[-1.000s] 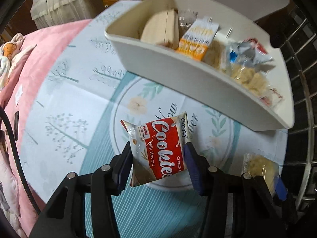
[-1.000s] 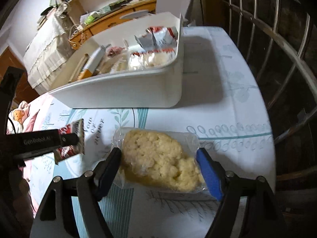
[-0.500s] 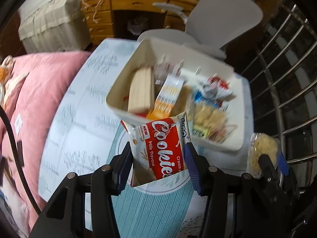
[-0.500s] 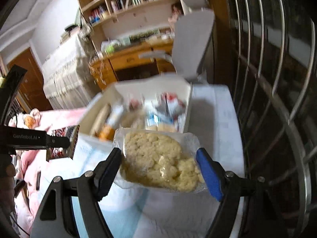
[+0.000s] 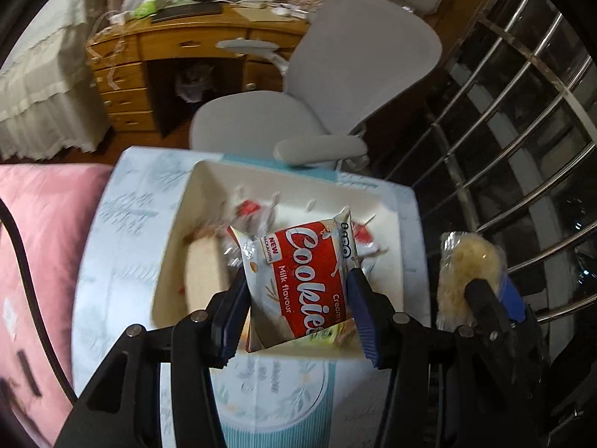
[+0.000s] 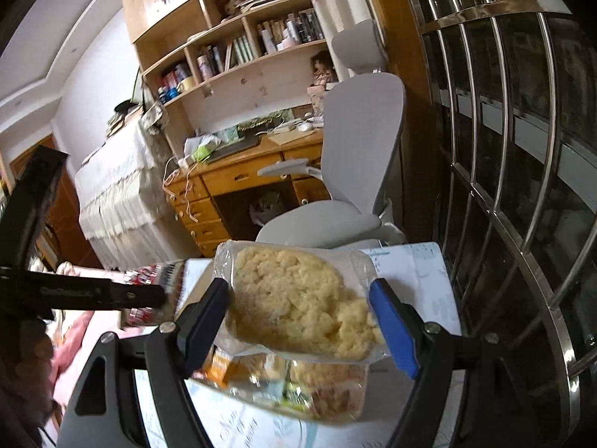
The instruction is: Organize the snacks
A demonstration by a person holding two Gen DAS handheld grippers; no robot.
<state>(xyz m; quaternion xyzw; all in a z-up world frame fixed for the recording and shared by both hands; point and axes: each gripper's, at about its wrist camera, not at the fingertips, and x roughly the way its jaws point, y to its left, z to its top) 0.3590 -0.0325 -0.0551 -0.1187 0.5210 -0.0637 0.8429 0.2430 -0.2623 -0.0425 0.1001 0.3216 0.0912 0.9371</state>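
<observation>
Carrying step: the left tool (image 5: pixel 298 298) pinches the cookie packet (image 5: pixel 304 280) above the white bin (image 5: pixel 171 261); the right tool (image 6: pixel 298 313) pinches the clear-wrapped pastry (image 6: pixel 298 298), at three o'clock. Next, I judge, each lowers and spreads over the bin.

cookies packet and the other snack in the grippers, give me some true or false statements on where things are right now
1. The left gripper is shut on the red cookies packet. True.
2. The cookies packet lies flat on the tablecloth. False: it is held in the air over the white bin.
3. The right gripper holds a clear bag of yellow crumbly snack. True.
4. The white bin is empty. False: a beige block and other wrapped snacks sit inside it.
5. A grey office chair stands beyond the table's far edge, in front of a wooden desk. True.
6. The right gripper's fingers are both black. False: one pad is blue.
</observation>
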